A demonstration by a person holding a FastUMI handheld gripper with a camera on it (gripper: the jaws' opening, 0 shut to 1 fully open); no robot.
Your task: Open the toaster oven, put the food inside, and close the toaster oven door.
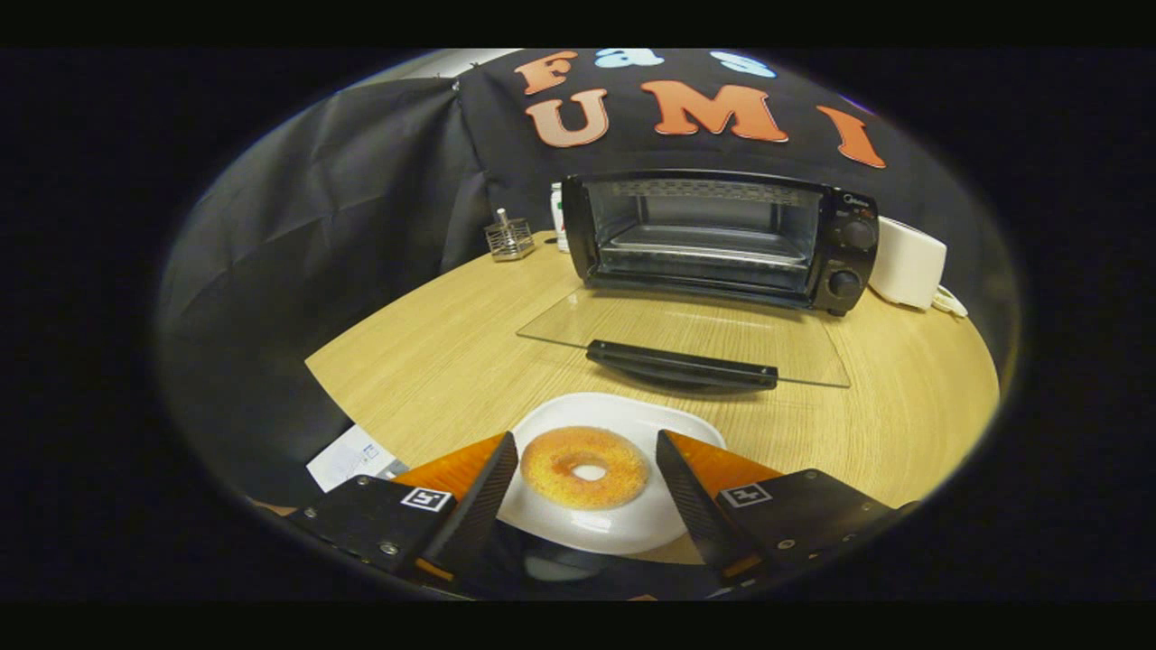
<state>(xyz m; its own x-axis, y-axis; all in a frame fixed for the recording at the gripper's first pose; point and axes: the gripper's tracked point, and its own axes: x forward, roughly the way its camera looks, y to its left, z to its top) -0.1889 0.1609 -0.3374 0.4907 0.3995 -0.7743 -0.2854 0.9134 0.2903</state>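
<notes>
The fingers (587,451) are held open on either side of a doughnut (585,467), which is seen on a white plate (623,533). Beyond them, the toaster oven (718,239) is seen on the surface (433,352) with its glass door (686,336) folded down flat and a tray (704,242) inside.

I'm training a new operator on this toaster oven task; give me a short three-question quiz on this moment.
1. True or false: the toaster oven door is already open.
2. Where does the doughnut lie? A) inside the oven B) on the white plate, between the claw's fingers C) on the glass door
3. Fill in: the claw is ____, touching nothing.

Key: 1 true, the door lies folded down flat over the table. 2 B. 3 open, with a gap between the doughnut and each finger.
</notes>
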